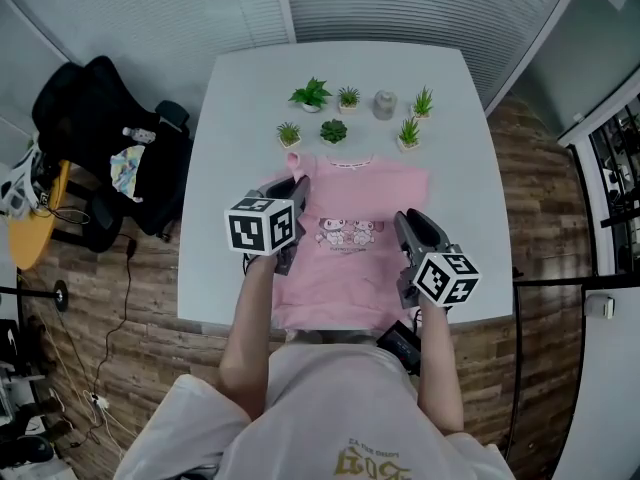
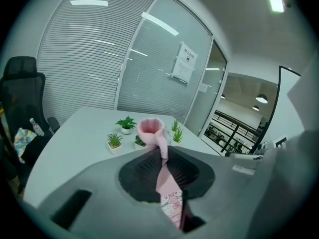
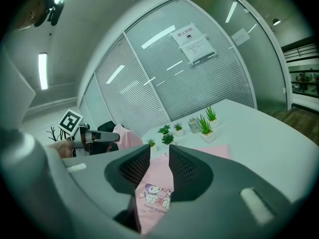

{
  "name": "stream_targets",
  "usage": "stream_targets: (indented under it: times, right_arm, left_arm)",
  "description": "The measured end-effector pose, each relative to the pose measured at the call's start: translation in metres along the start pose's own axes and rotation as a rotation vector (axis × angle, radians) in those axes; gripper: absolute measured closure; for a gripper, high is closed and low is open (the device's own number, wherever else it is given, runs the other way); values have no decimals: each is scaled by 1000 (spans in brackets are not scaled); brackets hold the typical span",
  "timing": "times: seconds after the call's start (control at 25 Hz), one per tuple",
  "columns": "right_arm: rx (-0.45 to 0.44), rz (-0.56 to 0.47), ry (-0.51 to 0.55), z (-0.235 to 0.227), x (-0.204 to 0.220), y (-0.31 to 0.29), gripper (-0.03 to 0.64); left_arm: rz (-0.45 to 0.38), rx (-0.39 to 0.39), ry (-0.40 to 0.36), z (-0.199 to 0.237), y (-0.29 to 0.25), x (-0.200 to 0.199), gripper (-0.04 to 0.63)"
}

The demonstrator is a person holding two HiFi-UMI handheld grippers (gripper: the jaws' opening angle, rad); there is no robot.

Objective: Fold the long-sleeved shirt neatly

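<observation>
Head view shows a white desk (image 1: 230, 168) with the pink long-sleeved shirt (image 1: 350, 193) spread on its near half. The collar points toward the middle of the desk, the hem reaches the near edge, and the cartoon print faces up. The left tongs (image 1: 298, 182) are over the shirt's left shoulder area, and the right tongs (image 1: 403, 220) are over its right side, near the print. In the left gripper view the left tongs (image 2: 162, 156) are pinched on a narrow strip of the pink sleeve. The ribbed sleeve cuff (image 2: 151, 127) stands up just past their tips, open like a little tube. In the right gripper view the right tongs (image 3: 159, 151) stand with their pads spread. The shirt's print (image 3: 155, 197) shows through the gap. The pink cloth appears to lie below the pads rather than between them, though the lower part of the gap is too crowded to be sure. That view also catches the left tongs (image 3: 117, 135) off to the side with pink cloth at their tips. Toward the far edge of the desk sits a cluster of small potted plants (image 1: 311, 94) and a small glass jar (image 1: 385, 104). A black office chair (image 1: 100, 118) stands on the wood floor beyond the desk's left edge.
</observation>
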State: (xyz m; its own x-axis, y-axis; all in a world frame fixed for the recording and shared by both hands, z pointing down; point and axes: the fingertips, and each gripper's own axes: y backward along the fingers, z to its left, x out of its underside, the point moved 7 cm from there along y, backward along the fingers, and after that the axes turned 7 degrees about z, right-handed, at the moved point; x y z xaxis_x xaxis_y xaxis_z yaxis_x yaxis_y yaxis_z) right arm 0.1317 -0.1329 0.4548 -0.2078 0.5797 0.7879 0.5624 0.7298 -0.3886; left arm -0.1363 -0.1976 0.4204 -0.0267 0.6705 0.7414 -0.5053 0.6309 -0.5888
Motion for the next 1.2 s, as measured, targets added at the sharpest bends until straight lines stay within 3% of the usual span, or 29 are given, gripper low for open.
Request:
stream_targets:
  times: [0.4, 0.72, 1.2]
  right_arm:
    - [-44, 39, 15, -36, -7, -2, 499]
    - [-42, 64, 15, -54, -3, -2, 497]
    - [-26, 96, -16, -76, 12, 8, 495]
  left_arm:
    - [16, 11, -19, -46, -48, -2, 561]
    - [131, 32, -70, -72, -107, 26, 560]
    - [262, -13, -162, -87, -180, 64, 552]
